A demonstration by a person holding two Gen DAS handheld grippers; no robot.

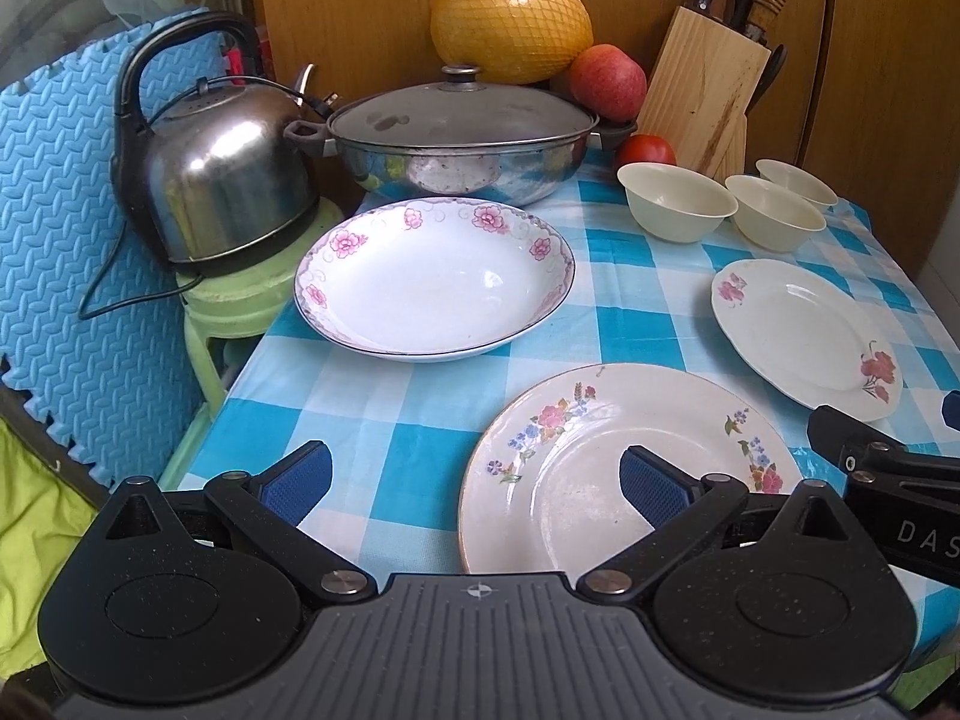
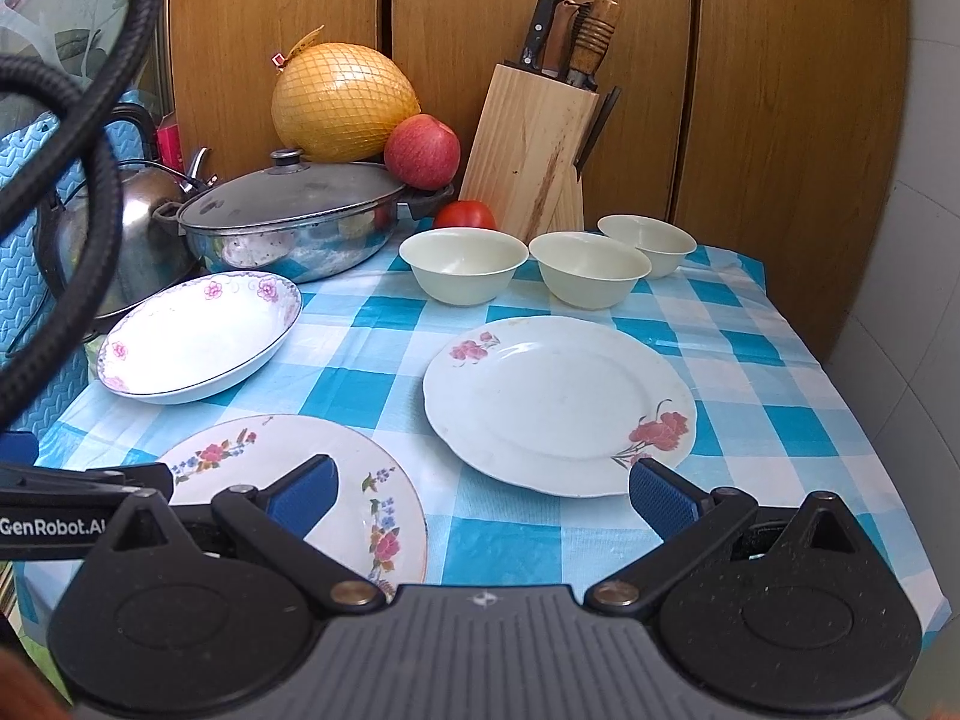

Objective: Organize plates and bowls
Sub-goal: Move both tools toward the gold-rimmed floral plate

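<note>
Plates can slip, because both the left gripper point(image 1: 477, 483) and the right gripper point(image 2: 483, 489) stand wide apart and hold nothing. Flowered plate point(image 1: 576, 468) at the lower centre lies flat on the checked cloth point(image 1: 630, 276), so a pad may push it off the edge.

Surface point(image 2: 750, 360) covered with blue-and-white checked cloth. Directly on it: deep pink-flowered dish point(image 2: 198, 336) at left; flat plate with mixed flower sprigs point(image 2: 288, 468) at near left edge; white plate with red flowers point(image 2: 558, 402) right of centre, apart from both. Behind these, three cream bowls point(image 2: 465, 264) point(image 2: 591, 269) point(image 2: 645, 243) in a row, close together, upright, empty. Lidded steel pan point(image 2: 288, 228) at back left; tomato point(image 2: 465, 215) and wooden knife block point(image 2: 528, 162) at back, beside the bowls. Pomelo and apple sit behind the pan; their support is hidden
</note>
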